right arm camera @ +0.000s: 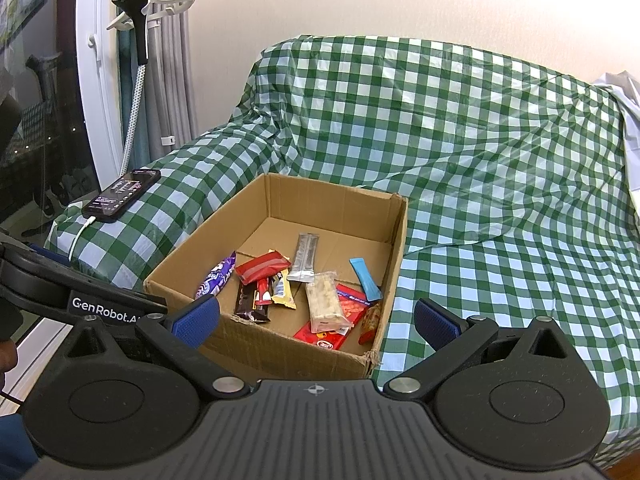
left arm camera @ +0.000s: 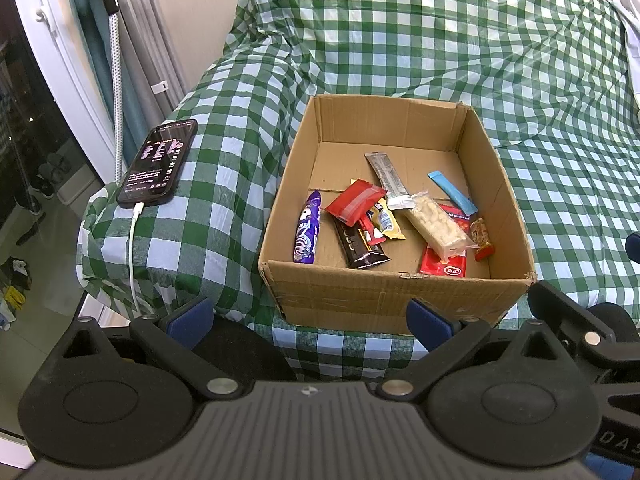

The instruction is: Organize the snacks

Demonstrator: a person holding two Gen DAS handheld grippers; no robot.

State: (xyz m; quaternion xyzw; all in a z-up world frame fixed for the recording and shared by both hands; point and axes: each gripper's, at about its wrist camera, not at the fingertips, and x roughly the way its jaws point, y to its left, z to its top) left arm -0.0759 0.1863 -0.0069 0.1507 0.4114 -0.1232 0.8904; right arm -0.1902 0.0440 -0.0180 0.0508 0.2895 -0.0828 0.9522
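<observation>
The left gripper (left arm camera: 308,318) and the right gripper (right arm camera: 316,322) both hang before the near wall of the open brown cardboard box (left arm camera: 400,296) with jaws spread wide and nothing between the blue pads. The likeliest trouble, I judge, is in the pile: the wrappers overlap, so a pinch on one could drag its neighbour or slide off slick foil, and a low approach could knock the box along the green-and-white checked cloth (left arm camera: 440,40).

Outside the box, at far left, a black smartphone (left arm camera: 158,162) lies charging on the covered armrest. Inside, from the left: a purple wrapped bar (left arm camera: 307,228), a dark brown bar (left arm camera: 360,246) under a red pouch (left arm camera: 354,202), a yellow packet (left arm camera: 386,220), a long silver sachet (left arm camera: 387,178), a pale cereal bar (left arm camera: 438,224) lying on a flat red packet (left arm camera: 444,264), a blue stick sachet (left arm camera: 452,192), and a small red-orange packet (left arm camera: 482,236) by the right wall.
</observation>
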